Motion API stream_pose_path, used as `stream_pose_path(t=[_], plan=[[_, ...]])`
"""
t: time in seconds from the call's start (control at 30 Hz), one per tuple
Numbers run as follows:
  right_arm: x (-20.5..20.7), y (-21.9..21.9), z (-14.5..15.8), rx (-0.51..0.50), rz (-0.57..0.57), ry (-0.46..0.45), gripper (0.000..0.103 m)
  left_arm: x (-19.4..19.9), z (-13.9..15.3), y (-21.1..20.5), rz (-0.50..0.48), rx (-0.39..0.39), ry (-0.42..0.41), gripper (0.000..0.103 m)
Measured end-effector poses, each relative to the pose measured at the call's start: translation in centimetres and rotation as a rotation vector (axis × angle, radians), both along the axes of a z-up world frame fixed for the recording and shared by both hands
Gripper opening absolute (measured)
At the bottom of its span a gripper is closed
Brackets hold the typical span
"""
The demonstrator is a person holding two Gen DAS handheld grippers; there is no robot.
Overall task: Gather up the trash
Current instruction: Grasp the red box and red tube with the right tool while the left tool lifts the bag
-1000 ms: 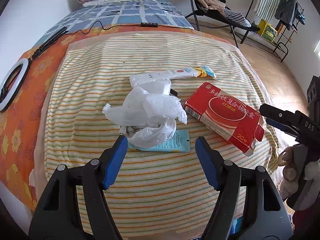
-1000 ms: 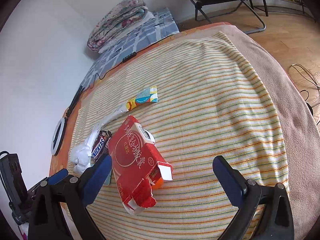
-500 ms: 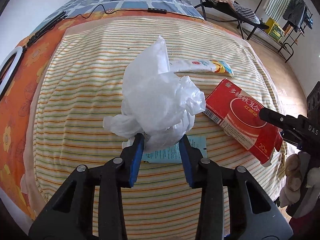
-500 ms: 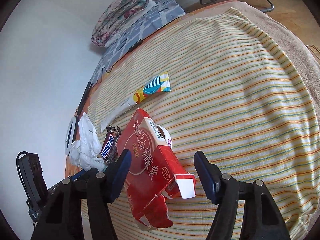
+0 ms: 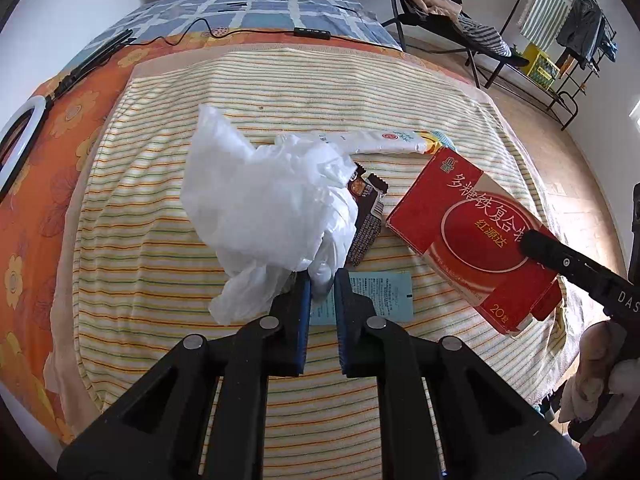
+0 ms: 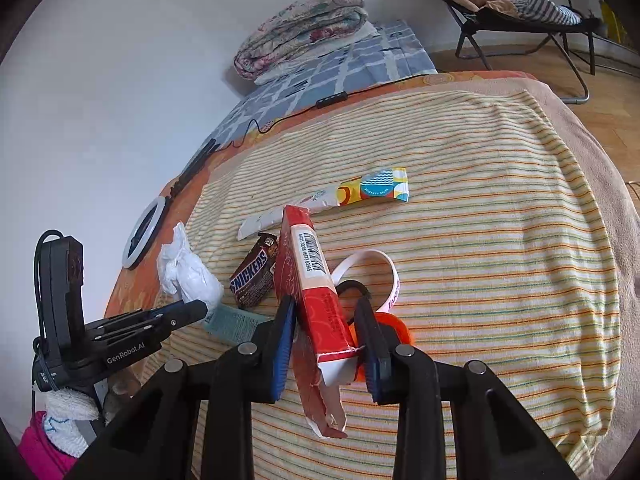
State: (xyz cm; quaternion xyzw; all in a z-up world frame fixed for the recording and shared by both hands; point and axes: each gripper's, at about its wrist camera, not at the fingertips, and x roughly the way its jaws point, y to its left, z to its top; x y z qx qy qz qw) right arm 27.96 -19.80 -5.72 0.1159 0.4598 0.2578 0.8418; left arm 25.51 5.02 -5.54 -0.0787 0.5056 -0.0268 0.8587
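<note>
Left wrist view aimed down close along its tongs (image 5: 320,284), right wrist view likewise, striped bed (image 5: 280,80) and red box (image 6: 316,300) shared

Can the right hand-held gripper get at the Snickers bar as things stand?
Probably not yet: the right hand-held gripper is shut on the red box, which fills its jaws. The Snickers bar itself lies uncovered, just left.

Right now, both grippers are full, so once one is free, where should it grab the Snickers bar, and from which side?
Take the Snickers bar across its narrow width near the middle, coming from above. It lies flat on the striped blanket, its long sides exposed between the white plastic bag and red box.
</note>
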Motion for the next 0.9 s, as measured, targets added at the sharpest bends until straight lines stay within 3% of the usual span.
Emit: stream_pose_path(t=[0.27,0.4,0.9], plan=[[-1.6,2.2,-0.1,-0.097,0.064,-0.05,0.027,-0.7,0.9,1.5,0.013,-0.033,-0.03,0.006],[-2.1,2.3,0.5,-0.067,0.064,-0.068,0.018,-1.6,1.6,2.2,0.017,-0.042,-0.045,0.006],[-7.9,1.8,4.4,-0.034,0.085,-0.144,0.018,-9.0,5.2,0.8,-0.078,-0.047,-0.112,0.006]])
